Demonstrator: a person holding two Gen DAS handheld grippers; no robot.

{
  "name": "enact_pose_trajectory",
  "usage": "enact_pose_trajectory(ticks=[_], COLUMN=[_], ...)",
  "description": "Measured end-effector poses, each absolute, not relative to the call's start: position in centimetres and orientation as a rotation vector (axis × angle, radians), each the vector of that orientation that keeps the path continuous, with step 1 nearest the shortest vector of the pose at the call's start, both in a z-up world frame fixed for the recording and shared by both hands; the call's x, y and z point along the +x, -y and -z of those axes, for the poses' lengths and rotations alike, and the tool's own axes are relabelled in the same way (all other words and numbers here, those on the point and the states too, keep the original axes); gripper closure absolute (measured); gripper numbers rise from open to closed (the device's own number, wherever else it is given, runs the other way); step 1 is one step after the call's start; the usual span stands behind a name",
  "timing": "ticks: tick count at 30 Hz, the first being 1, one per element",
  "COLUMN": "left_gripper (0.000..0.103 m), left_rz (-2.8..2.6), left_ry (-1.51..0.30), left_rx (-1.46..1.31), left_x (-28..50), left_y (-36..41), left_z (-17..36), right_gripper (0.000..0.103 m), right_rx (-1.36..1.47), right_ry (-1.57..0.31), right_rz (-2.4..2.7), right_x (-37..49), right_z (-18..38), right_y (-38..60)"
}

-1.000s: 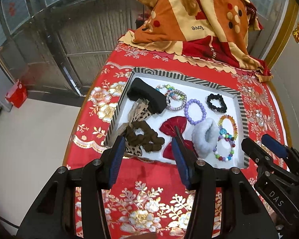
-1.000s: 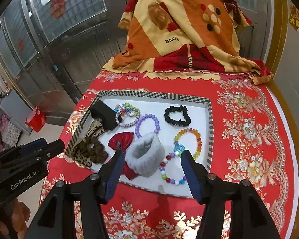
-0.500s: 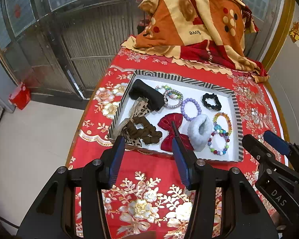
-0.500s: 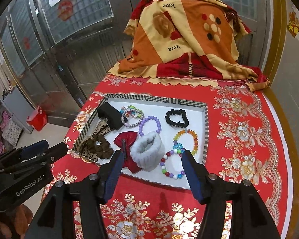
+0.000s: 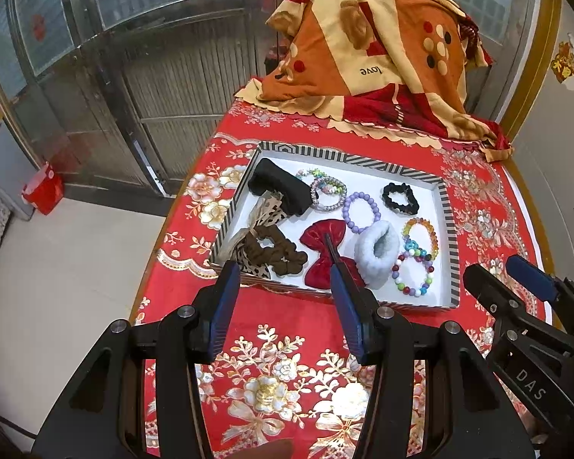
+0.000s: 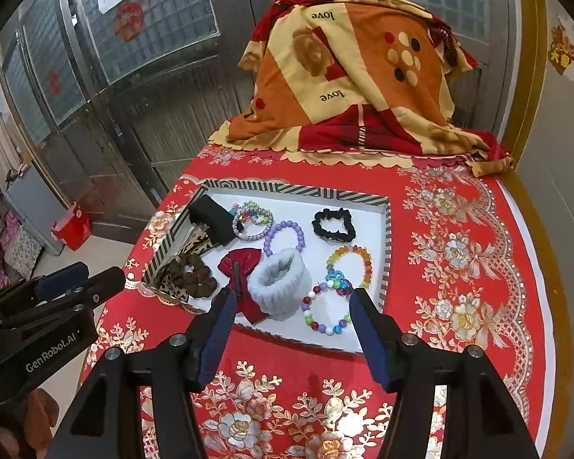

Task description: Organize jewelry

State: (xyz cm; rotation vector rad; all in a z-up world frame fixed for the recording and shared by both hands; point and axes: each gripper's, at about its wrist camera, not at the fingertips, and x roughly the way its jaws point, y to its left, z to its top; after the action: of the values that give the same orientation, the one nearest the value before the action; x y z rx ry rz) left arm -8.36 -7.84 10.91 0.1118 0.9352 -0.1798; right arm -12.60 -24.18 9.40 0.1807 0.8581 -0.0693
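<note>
Both your grippers hang short of the tray point(image 5: 445, 229), over the red cloth point(image 5: 287, 329) in the lower half of each frame. Left gripper point(image 5: 283, 281): jaws wide, nothing between them. Right gripper point(image 6: 291, 308): jaws wide, likewise empty.

The jewelry lies inside the tray at frame centre. Every piece visible is within its striped rim; none lies on the cloth. In my judgement you are at the very start or the very end of the sorting, and these views do not settle which.

If work remains, the next move calls for a forward reach over the near rim and a narrow pinch on one piece. The beaded bracelet point(image 6: 327, 311) lies nearest your right gripper, touching the amber bracelet point(image 6: 350, 266); expect it to drag its neighbour.

The tray's long axis runs from left to right across both frames, slightly skewed, its near rim dropping toward the lower right. The red bow point(image 5: 325, 250) lies with its long axis from upper left to lower right, and its clip runs along that line. The white scrunchie point(image 5: 377, 248) touches the bow.
</note>
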Motion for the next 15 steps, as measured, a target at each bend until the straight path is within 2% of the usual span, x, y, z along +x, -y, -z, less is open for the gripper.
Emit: enact_pose_trajectory(ticks=[15], left_gripper=[0.054], left_rz=[0.173], left_ry=[-0.935], left_rx=[0.112], left_x=[-8.62], left_y=[7.66], left_z=[-10.88], right_gripper=[0.042], right_rx=[0.180], right_ry=[-0.865], right_rz=[0.064], right_x=[-12.98], right_z=[-9.19], right_y=[24.19])
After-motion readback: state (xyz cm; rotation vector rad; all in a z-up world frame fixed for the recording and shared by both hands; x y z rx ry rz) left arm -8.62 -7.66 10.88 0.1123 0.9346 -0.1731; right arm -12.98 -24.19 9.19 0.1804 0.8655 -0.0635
